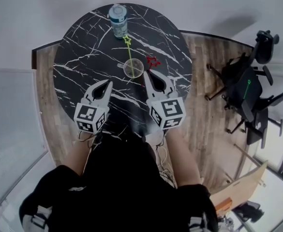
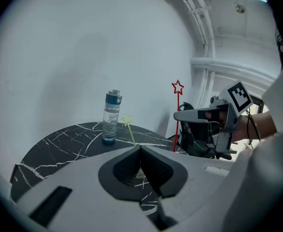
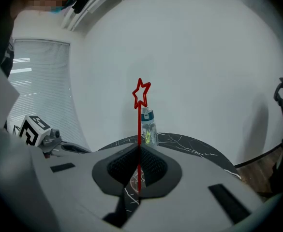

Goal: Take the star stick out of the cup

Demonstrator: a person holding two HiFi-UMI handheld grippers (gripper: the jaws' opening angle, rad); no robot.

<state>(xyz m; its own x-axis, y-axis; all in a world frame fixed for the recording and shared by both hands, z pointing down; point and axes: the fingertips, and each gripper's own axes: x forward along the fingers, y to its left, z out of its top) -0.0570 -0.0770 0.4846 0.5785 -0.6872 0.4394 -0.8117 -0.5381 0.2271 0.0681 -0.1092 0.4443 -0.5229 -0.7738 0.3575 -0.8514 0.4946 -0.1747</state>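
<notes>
**Two star sticks recorded: one pinched, one in cup (image 1: 133, 68)**

The left gripper (image 1: 107, 83) is held over the black marble table (image 1: 78, 47), fingers pressed together on nothing. The clear cup stands between both grippers. The yellow star stick (image 1: 127, 47) is seen leaning in it toward a water bottle (image 1: 118, 19). The red star stick (image 3: 139, 124) is pinched upright by the fingers of the right gripper (image 1: 146, 73), just right of the cup.

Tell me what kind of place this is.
Probably an office or meeting room: a round black marble-look table on wood flooring, black office chairs to one side, and window blinds.
</notes>
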